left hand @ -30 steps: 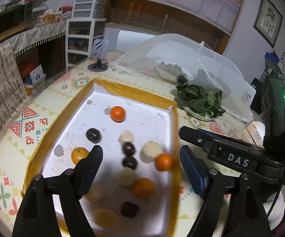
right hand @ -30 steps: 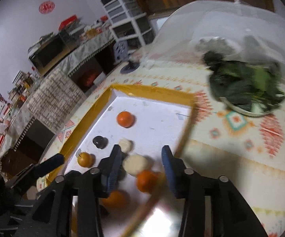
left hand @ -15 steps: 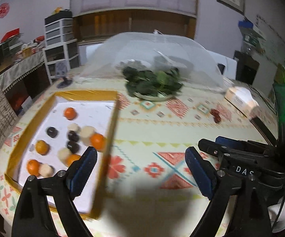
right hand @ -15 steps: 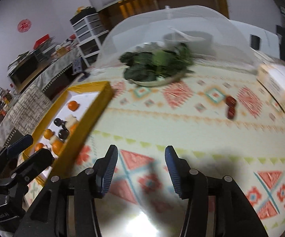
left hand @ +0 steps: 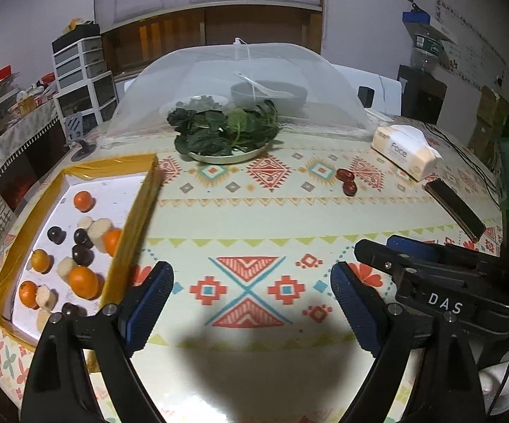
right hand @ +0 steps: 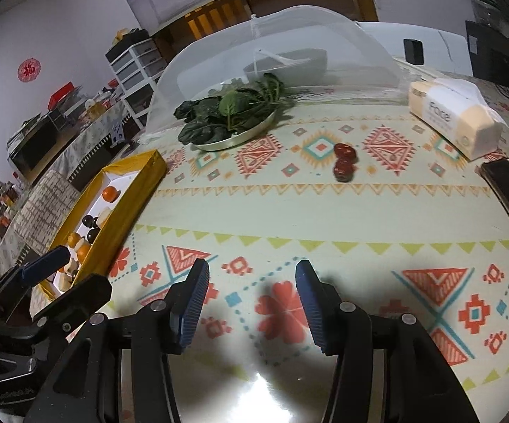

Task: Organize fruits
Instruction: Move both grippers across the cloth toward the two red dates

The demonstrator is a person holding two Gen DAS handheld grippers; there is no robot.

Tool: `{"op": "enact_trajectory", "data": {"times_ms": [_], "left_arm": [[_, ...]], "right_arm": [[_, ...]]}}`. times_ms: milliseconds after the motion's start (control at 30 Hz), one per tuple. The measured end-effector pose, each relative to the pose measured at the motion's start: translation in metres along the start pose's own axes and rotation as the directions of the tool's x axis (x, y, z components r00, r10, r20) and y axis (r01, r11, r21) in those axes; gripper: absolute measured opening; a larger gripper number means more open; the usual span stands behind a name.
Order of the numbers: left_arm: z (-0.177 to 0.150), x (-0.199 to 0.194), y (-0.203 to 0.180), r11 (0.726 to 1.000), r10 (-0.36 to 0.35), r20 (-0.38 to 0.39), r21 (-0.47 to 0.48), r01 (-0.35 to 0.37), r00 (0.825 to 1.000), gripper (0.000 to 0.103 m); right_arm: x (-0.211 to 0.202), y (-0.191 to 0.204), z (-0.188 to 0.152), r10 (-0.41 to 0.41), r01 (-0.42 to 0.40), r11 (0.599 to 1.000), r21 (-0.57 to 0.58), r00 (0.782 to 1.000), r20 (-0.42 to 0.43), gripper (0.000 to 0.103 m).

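Both grippers swing away from the yellow-rimmed tray (left hand: 141, 208), and the view shifts with them: a second ago the tray filled the middle of both wrist views, now it sits at the left edge of each, and patterned tablecloth (left hand: 254, 218) lies under the fingers. The left gripper (left hand: 250, 303) stands wide open at the bottom of its frame, its jaws having opened further within the last second, nothing between them but cloth. The right gripper (right hand: 250, 299) has been opening too and stands about half spread, also empty.

The sorted lot, oranges (left hand: 83, 282), dark round fruits (left hand: 83, 254) and pale pieces, stays in the tray at left. Ahead, in the upper right of the left view and upper centre of the right view, two red fruits (right hand: 344, 162) lie loose on the cloth, touching each other, between the plate of greens (left hand: 226, 141) and the tissue pack (left hand: 406, 151).

That looks like the new target: both hands empty, open, and turned towards the stragglers still outside the tray.
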State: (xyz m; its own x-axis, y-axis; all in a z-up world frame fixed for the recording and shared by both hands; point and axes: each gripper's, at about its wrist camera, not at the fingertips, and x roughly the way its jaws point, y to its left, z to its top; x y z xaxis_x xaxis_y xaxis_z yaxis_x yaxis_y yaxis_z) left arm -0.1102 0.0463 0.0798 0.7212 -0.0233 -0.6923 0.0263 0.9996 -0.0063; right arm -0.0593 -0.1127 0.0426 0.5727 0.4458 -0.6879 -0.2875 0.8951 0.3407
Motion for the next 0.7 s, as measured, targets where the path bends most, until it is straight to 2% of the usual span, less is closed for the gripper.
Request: {"op": "enact_trajectory", "data": {"times_ms": [333,700], "left_arm": [[0.0,0.015,-0.019,0.999,-0.015,-0.034,0.029,0.016,0.999,0.09],[0.001,0.039,-0.016,0.999,-0.02,-0.079,0.025,0.022,0.997,0.09]], "right_arm": [[-0.002,-0.029,-0.002,-0.017,0.017,0.999,0.037,1.0,-0.007,0.056],[0.012,-0.039,0.004,-0.026,0.028,0.998,0.052,0.999,-0.034,0.056]]}}
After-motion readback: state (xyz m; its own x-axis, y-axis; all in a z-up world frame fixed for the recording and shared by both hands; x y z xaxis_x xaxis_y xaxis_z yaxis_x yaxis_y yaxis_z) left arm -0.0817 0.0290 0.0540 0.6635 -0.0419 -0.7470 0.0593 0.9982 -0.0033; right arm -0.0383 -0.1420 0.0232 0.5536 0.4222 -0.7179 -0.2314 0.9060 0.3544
